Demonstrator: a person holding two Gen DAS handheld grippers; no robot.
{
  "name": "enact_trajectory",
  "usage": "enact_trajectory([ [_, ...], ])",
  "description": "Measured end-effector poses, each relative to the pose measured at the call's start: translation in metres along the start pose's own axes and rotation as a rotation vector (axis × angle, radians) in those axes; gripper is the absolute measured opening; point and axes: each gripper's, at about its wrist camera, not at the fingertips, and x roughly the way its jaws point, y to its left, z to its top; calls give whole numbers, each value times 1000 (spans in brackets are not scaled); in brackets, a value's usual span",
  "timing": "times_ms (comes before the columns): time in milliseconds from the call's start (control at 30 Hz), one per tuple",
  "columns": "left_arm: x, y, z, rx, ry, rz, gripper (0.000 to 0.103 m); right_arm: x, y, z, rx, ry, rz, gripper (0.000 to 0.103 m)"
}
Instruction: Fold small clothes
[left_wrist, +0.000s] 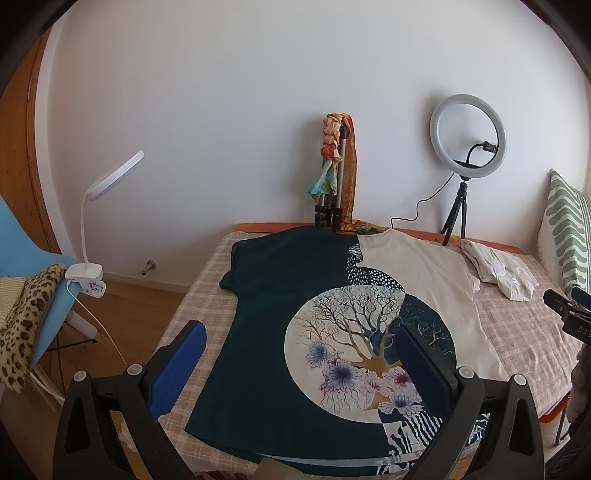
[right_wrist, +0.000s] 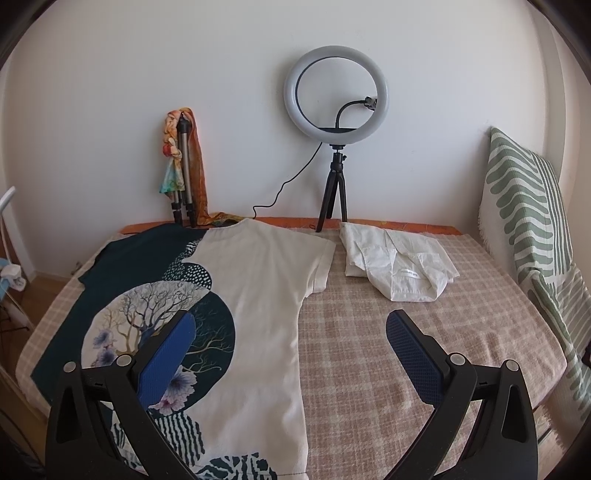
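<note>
Left gripper (left_wrist: 299, 354) fills the bottom of the left wrist view, blue pads spread wide, nothing between them; one pad sits over the checked cloth (left_wrist: 207, 266) at lower left, the other over the shirt's print at lower right. Right gripper (right_wrist: 290, 354) same story in the right wrist view: jaws apart and empty, left pad over the print, right pad over bare checked cloth. T-shirt (left_wrist: 280, 314) lies flat and unfolded on the cloth-covered table, collar toward the wall, hem toward the camera. It's half dark green, half cream, with a round tree-and-flower print across the middle. In the left wrist view it takes up the centre of the frame; in the right wrist view it sits centre-left, cream sleeve reaching toward frame centre. Second garment, a crumpled white piece (right_wrist: 395, 262), lies just right of that sleeve, near it but not touching as far as I can tell. Ring light (right_wrist: 336, 96) on a small tripod stands at the table's far edge, upper centre in the right wrist view. Folded tripod with a coloured scarf (right_wrist: 181, 155) leans on the wall at upper left. Striped green cushion (right_wrist: 528, 229) on the right edge. Clip lamp (left_wrist: 107, 206) and blue chair (left_wrist: 40, 266) at the left of the left wrist view.
</note>
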Motion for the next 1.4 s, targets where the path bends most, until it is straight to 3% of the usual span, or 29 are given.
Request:
enact_trajectory([
  [433,4,10,-2,-17,5,2,103,6,17,3,-19,1,16,102],
  [567,7,24,-5,-28,16,-3,102,13,28,11,-21,20,71,102],
  [767,20,57,-21,-64,74,-10,92,27,62,34,-66,31,176,102],
  [900,30,83,-38,-120,95,-35,78,44,101,54,-134,36,239,101],
  [967,34,93,-47,-142,116,-37,77,53,125,62,-176,40,258,99],
  [1067,41,104,-60,-170,156,-46,69,71,156,75,-192,97,330,90],
  [1133,44,110,-67,-180,168,-54,67,83,176,81,-190,134,381,89],
  [1267,56,124,-85,-224,225,-59,48,104,222,92,-244,186,443,76],
  [1400,65,134,-97,-296,266,-99,46,133,266,103,-251,273,522,76],
])
